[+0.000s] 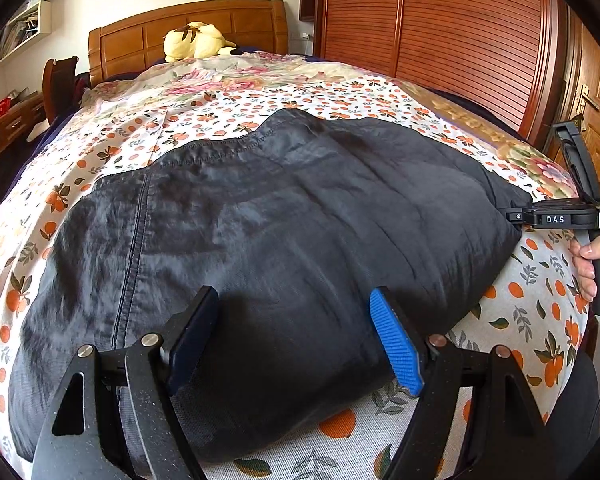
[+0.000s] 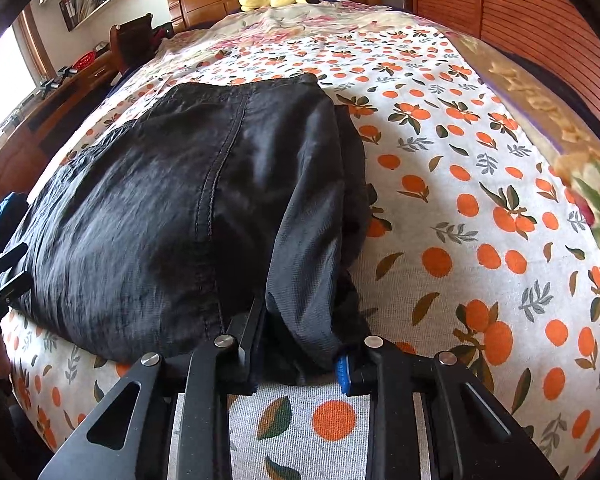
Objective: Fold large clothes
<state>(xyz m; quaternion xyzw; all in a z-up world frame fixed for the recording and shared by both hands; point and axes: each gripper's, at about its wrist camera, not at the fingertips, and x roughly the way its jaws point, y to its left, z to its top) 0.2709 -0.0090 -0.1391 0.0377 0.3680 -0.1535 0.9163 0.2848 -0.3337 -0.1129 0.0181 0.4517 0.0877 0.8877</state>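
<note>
A large black garment (image 1: 260, 232) lies folded flat on the bed's orange-print sheet (image 1: 148, 128). My left gripper (image 1: 296, 316) is open above the garment's near edge, jaws wide apart and holding nothing. My right gripper (image 2: 300, 344) is shut on the garment's near right corner (image 2: 308, 280), with a fold of black cloth bunched between the fingers. In the left wrist view the right gripper (image 1: 516, 216) shows at the garment's right corner. The garment also fills the left of the right wrist view (image 2: 180, 200).
A yellow plush toy (image 1: 196, 42) lies at the wooden headboard (image 1: 188, 28). A floral quilt (image 1: 228, 76) covers the far part of the bed. A slatted wooden wardrobe (image 1: 440, 20) stands on the right and a desk (image 2: 52, 112) on the left.
</note>
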